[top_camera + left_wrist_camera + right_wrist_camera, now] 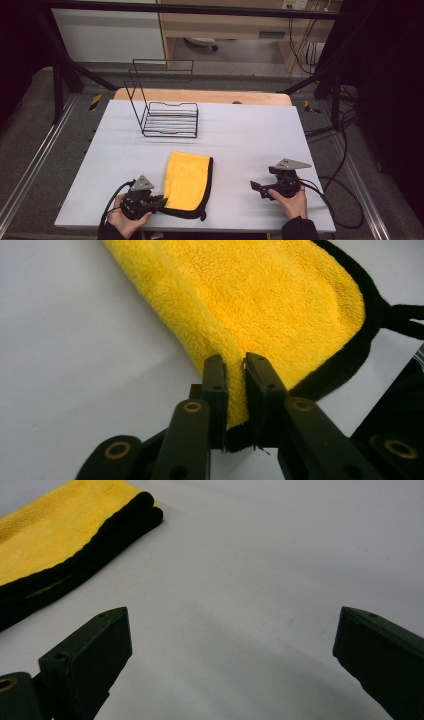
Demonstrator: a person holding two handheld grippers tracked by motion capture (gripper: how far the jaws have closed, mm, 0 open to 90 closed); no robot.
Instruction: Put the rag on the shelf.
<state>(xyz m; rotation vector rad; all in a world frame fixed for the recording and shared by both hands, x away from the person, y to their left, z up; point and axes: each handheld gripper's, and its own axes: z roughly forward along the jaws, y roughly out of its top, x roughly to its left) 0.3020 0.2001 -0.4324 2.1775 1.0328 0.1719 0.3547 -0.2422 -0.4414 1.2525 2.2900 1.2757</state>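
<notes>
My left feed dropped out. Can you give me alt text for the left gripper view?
The left gripper has its two black jaws pinched on the folded edge of a yellow cloth with black trim, which lies on the pale grey table.

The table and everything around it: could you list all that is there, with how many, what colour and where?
Folded fleece cloth: one, yellow with black edging, near side of the table, left of centre.
Wire rack: one, black, far left part of the table.
Table: one, pale grey top with a wooden far edge.
Cables: several, black, on the floor at right.
Left gripper: one, black, jaws pinching the cloth's near edge.
Right gripper: one, black, jaws wide apart over bare table.
Hands: two, at the near edge.
</notes>
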